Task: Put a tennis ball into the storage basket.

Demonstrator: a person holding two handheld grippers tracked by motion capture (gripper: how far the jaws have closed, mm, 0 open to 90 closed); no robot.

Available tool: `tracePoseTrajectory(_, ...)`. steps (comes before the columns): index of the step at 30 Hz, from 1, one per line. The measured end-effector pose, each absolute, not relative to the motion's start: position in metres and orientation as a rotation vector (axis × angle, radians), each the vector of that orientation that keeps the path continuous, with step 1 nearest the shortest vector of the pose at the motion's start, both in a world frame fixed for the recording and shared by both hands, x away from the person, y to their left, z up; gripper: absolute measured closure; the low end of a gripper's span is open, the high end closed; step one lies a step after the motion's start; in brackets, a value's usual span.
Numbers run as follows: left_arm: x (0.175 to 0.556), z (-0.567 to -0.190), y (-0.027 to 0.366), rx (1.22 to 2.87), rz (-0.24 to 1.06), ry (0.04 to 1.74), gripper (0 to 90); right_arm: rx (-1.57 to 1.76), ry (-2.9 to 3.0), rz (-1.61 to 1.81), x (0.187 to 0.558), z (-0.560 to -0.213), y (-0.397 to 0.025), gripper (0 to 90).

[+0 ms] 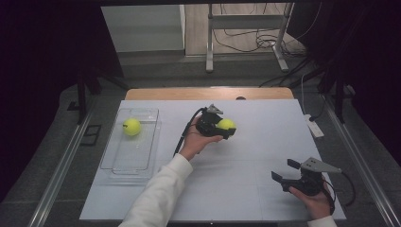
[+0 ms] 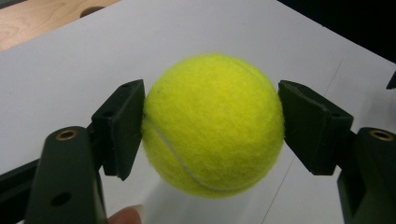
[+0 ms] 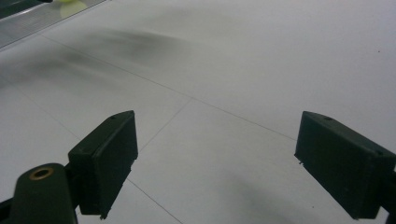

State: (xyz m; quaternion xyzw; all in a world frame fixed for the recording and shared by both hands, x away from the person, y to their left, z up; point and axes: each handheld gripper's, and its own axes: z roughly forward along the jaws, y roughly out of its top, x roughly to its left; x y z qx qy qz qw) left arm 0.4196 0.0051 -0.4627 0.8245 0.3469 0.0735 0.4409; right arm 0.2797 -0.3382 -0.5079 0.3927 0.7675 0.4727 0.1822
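A yellow tennis ball [image 1: 226,124] sits between the black jaws of my left gripper [image 1: 229,128] near the middle of the white table. In the left gripper view both pads press against the sides of the tennis ball [image 2: 212,126], so my left gripper [image 2: 211,127] is shut on it. A second tennis ball [image 1: 132,126] lies in the clear plastic tray [image 1: 115,165] at the left. My right gripper [image 1: 284,170] rests near the front right of the table. Its jaws stand wide apart in my right gripper [image 3: 215,163] view, with only bare table between them.
The white table top [image 1: 246,161] has a wooden strip [image 1: 165,93] along its far edge. A white power strip [image 1: 314,126] lies at the right edge. Dark floor, cables and a metal frame [image 1: 246,28] lie beyond the table.
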Motion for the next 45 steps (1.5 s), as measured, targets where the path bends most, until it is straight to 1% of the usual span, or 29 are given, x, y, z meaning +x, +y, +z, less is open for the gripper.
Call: tracePoseTrajectory(45, 0.403, -0.453, 0.021, 1.995, 0.21, 0.841, 27.4, 1.107, 2.167, 1.331, 0.279, -0.508, -0.338, 13.5)
